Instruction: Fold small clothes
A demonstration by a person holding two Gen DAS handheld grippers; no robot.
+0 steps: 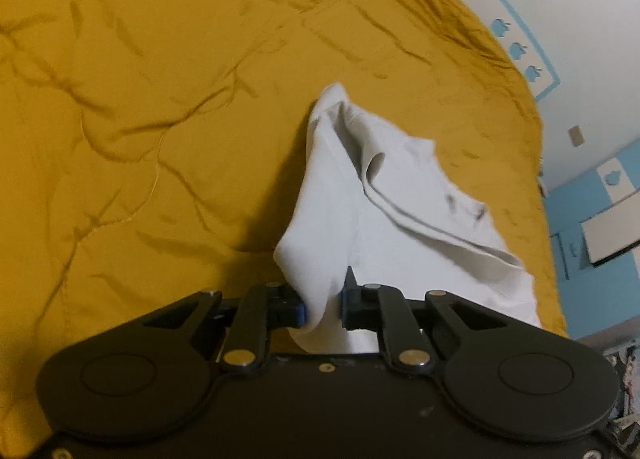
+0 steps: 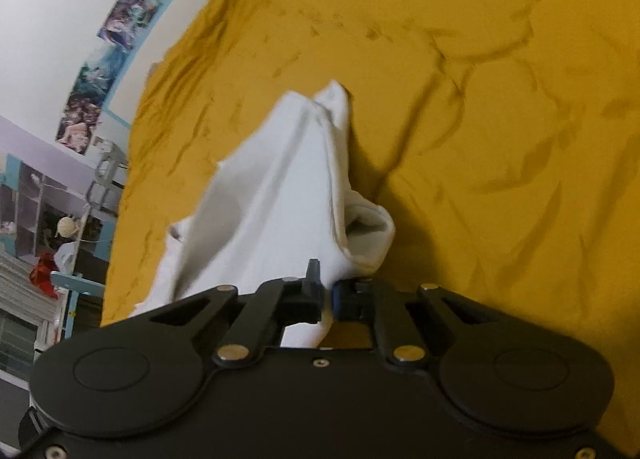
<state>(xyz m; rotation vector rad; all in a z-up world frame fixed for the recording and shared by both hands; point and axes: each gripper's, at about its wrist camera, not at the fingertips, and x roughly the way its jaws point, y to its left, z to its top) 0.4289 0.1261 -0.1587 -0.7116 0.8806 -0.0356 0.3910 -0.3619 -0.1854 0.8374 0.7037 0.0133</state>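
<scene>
A small white garment (image 1: 400, 195) hangs lifted above a mustard yellow quilt (image 1: 140, 99). In the left wrist view my left gripper (image 1: 323, 305) is shut on a bunched edge of the garment, which drapes away and down to the right with a hemmed fold showing. In the right wrist view my right gripper (image 2: 327, 299) is shut on another edge of the same garment (image 2: 280, 195), which stretches away from the fingers toward the quilt (image 2: 500, 139). The garment's far tip touches or nearly touches the quilt.
The quilt covers a bed and is wrinkled all over. A white wall with blue trim (image 1: 532, 71) borders the bed's far side. Posters (image 2: 116, 55) hang on the wall, and shelves with clutter (image 2: 40, 219) stand beyond the bed's end.
</scene>
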